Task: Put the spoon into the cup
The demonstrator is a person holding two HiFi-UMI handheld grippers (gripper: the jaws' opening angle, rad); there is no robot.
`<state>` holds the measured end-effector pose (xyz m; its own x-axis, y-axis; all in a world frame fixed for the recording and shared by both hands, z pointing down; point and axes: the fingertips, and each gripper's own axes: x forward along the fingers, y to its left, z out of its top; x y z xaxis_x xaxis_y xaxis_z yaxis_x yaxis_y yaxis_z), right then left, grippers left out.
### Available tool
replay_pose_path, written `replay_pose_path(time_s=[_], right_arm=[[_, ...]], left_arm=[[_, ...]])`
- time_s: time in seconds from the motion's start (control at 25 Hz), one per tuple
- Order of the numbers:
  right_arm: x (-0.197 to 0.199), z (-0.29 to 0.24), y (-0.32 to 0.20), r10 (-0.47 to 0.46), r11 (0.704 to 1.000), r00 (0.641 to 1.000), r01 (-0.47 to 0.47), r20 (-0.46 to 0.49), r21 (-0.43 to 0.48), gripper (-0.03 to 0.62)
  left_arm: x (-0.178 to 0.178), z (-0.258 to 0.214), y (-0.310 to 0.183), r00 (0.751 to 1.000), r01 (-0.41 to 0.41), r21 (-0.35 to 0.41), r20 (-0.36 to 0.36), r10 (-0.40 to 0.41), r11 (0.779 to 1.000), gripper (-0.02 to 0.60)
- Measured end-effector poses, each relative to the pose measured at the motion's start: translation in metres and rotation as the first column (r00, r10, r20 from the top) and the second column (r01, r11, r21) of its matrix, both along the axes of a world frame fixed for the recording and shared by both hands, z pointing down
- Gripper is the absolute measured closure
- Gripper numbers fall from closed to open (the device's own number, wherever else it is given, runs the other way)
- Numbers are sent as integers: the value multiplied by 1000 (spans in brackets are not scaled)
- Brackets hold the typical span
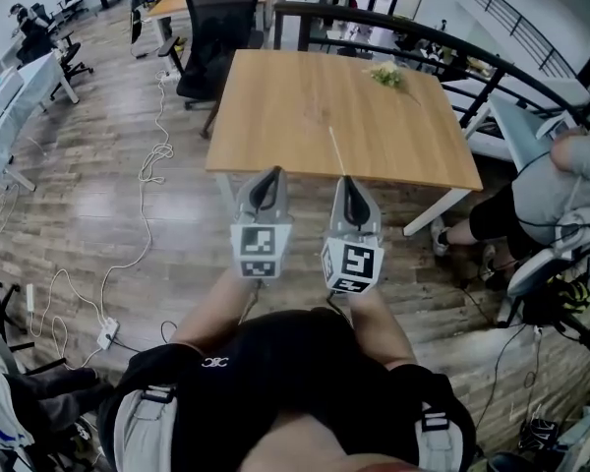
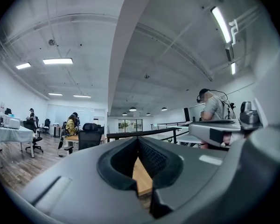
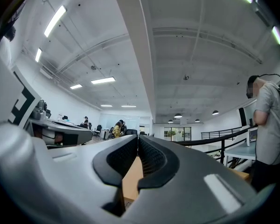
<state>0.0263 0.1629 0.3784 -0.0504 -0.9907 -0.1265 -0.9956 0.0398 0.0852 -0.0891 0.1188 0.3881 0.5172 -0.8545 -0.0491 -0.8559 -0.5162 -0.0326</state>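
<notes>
Hovering at frame centre, short of the light wooden square table (image 1: 324, 106), the left gripper (image 1: 270, 177) and right gripper (image 1: 346, 185) were both closed and empty. Neither spoon nor cup showed; locating both, then opening the jaws, was judged necessary.

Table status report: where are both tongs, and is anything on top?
Left tongs shut, empty; right tongs shut, empty; both held before the table. No spoon or cup made out. Green sprig and thin pale stick on top; nothing blocking.
</notes>
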Motion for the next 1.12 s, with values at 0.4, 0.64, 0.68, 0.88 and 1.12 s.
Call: replay_pose_path(time_s=[0.4, 0.64, 0.68, 0.88, 1.12], right_arm=[[-4, 13, -22, 28, 1000, 1000, -28, 1, -5, 585], [1, 14, -48, 17, 1000, 1000, -17, 5, 5, 585], [3, 15, -55, 15, 1000, 1000, -15, 6, 5, 585], [19, 21, -86, 15, 1000, 1000, -15, 13, 13, 585], [48, 28, -144, 18, 1000, 1000, -18, 23, 6, 585]], left_arm=[[-2, 15, -23, 999, -41, -23, 16, 42, 999, 570], [4, 19, -45, 998, -41, -15, 37, 42, 999, 569], [7, 18, -51, 998, -41, -11, 41, 42, 999, 569], [21, 21, -79, 998, -39, 6, 53, 39, 999, 569], [47, 24, -131, 996, -36, 31, 84, 34, 999, 569]])
